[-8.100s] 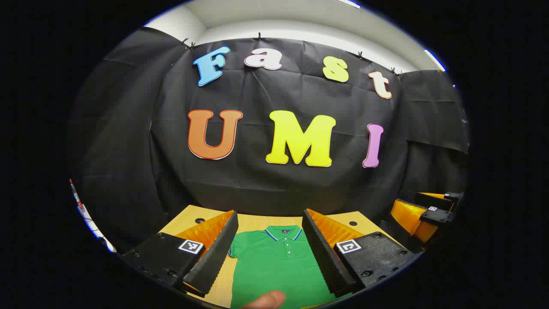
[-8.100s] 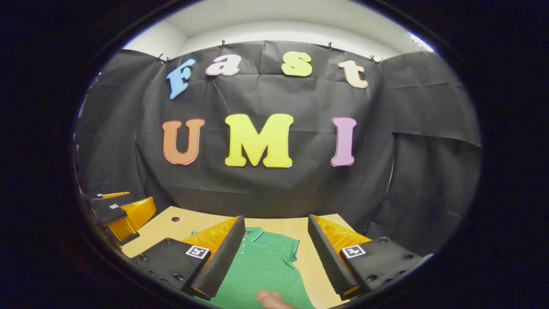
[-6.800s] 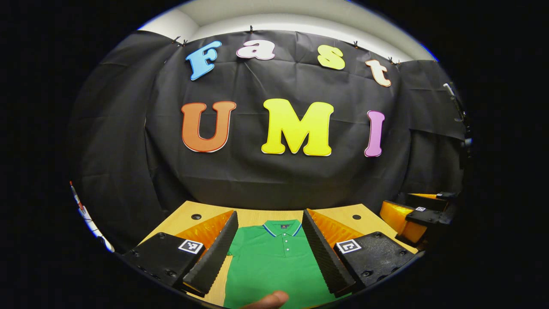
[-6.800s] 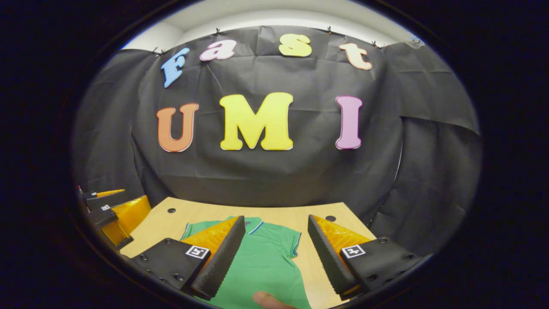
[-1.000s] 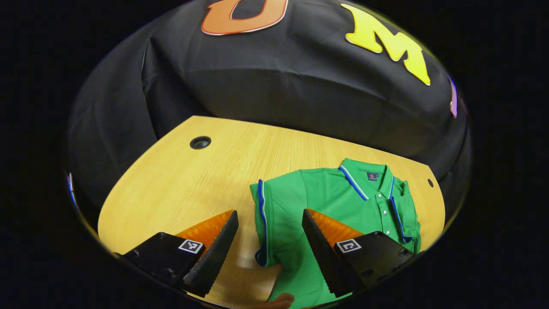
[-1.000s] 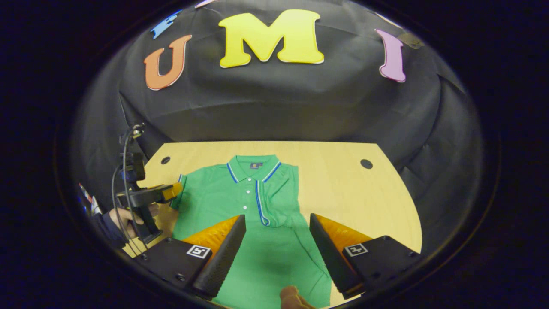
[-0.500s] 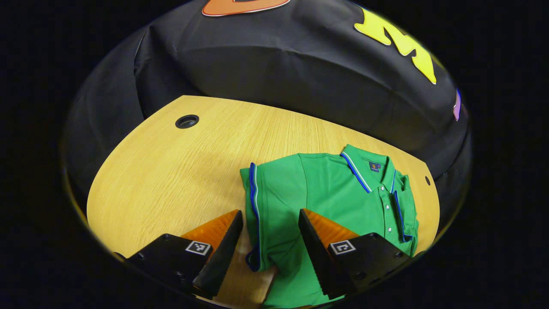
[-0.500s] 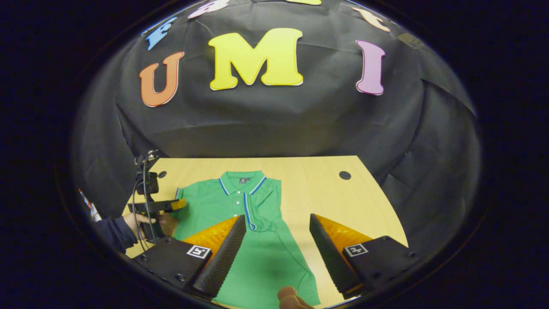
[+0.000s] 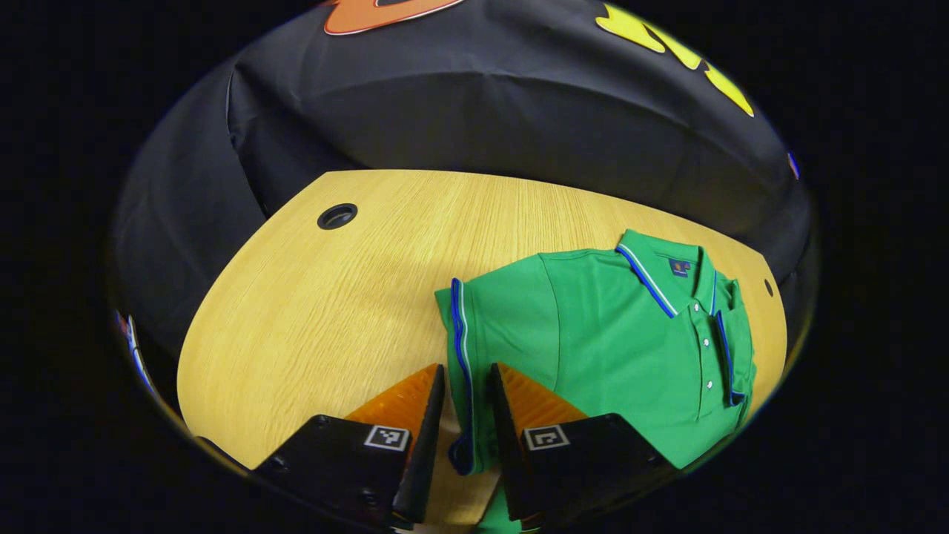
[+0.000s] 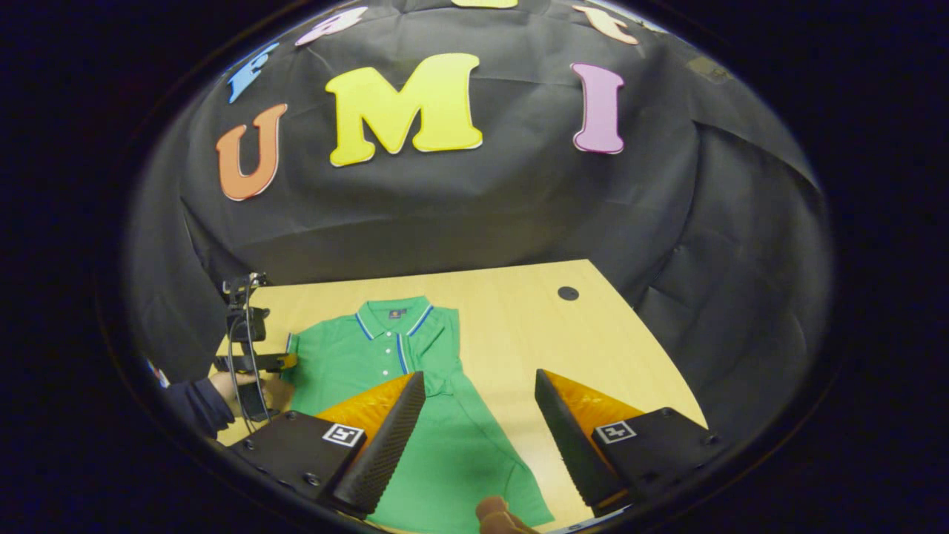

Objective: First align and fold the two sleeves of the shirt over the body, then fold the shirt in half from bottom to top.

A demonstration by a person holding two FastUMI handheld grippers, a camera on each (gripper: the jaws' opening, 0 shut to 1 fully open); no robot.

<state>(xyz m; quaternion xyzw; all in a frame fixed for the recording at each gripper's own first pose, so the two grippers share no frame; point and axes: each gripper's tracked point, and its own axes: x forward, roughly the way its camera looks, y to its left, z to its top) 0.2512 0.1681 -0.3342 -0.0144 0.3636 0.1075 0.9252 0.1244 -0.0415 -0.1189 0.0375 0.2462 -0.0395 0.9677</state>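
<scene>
One sleeve (image 9: 463, 348) sits pinched between the left tongs (image 9: 465, 415); right tongs (image 10: 478, 415) gape empty above the shirt (image 10: 437, 437). A thin bite could slip.

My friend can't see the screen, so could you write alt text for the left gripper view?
The left claw has its two fingers nearly closed around the blue-trimmed cuff of a green polo shirt's sleeve. The shirt lies flat on a light wooden table; its far sleeve is already folded over the body.
</scene>
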